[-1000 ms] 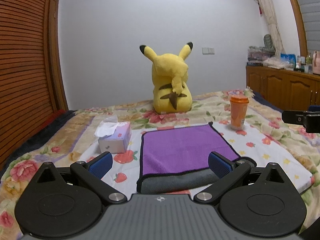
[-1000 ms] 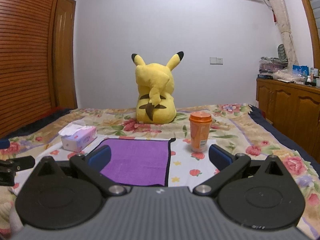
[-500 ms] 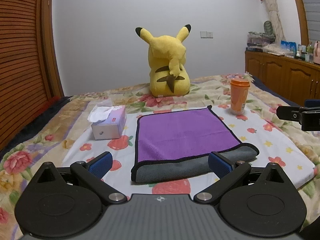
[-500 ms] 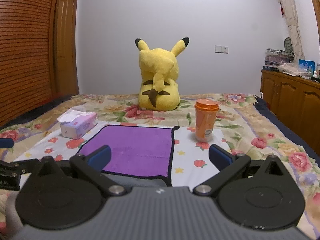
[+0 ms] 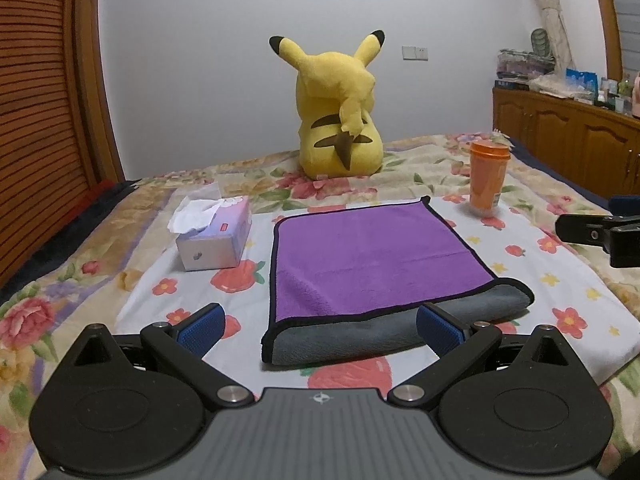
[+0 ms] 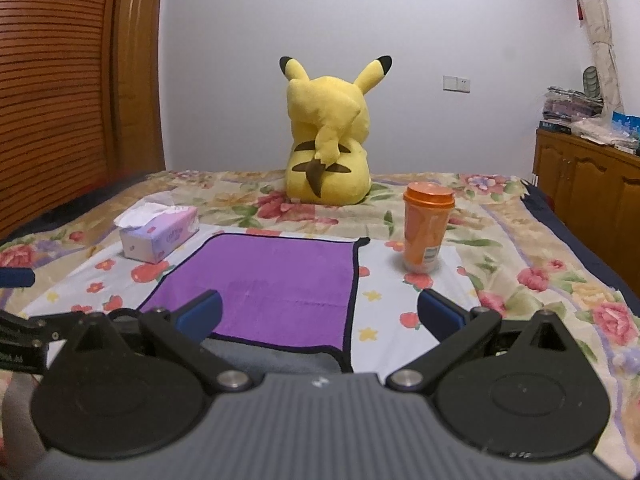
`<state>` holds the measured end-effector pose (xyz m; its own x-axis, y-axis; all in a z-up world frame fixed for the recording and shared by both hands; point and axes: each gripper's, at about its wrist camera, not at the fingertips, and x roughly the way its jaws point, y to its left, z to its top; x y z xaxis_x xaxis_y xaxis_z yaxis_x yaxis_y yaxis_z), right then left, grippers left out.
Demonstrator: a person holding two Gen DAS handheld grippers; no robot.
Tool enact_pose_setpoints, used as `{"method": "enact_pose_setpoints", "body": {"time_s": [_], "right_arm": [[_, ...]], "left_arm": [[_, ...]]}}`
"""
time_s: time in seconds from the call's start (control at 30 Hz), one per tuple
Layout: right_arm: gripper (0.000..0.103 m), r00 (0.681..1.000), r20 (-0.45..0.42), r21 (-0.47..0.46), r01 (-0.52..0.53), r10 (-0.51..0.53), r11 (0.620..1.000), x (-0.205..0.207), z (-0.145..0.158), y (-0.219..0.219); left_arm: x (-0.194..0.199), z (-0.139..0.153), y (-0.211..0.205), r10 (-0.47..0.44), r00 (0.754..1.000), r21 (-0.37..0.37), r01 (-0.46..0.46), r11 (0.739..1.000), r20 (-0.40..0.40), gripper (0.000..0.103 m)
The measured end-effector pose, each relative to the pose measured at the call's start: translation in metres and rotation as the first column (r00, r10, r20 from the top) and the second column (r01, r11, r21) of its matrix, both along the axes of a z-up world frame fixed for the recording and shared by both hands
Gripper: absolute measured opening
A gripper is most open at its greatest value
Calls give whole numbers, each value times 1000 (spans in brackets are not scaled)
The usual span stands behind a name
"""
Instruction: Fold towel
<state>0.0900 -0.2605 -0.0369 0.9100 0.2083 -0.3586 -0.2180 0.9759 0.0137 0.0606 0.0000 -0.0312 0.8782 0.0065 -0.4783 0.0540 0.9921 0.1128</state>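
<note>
Since the purple microfibre towel with grey underside and black trim [image 5: 372, 256] already lies doubled on the white fruit-print sheet [image 5: 560, 292] near the bed's front edge, grey fold facing the cameras, one fold looks done. Left gripper [image 5: 320, 330] and right gripper [image 6: 320, 314] both hover wide, holding nothing. Probable next move: pinch the two corners on one side and carry them across, clear of the orange lidded cup [image 6: 426, 230] and the tissue box [image 5: 214, 234].

- Left gripper [image 5: 318, 328] is level, jaws spread wide, blue pads [image 5: 202, 326] holding nothing
- Right gripper [image 6: 320, 314] sits beside it, likewise level, jaws wide apart and empty
</note>
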Motion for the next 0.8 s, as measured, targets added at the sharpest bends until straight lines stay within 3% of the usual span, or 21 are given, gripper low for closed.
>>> {"method": "enact_pose_setpoints", "body": {"time_s": [0.57, 0.8], "right_arm": [[103, 996, -65, -31, -56, 53, 998, 36, -11, 7], [103, 993, -101, -32, -67, 64, 997, 50, -17, 8]], "left_arm": [[43, -12, 13, 7, 998, -19, -8, 1000, -58, 103], [59, -17, 22, -2, 996, -63, -3, 998, -89, 103]]}}
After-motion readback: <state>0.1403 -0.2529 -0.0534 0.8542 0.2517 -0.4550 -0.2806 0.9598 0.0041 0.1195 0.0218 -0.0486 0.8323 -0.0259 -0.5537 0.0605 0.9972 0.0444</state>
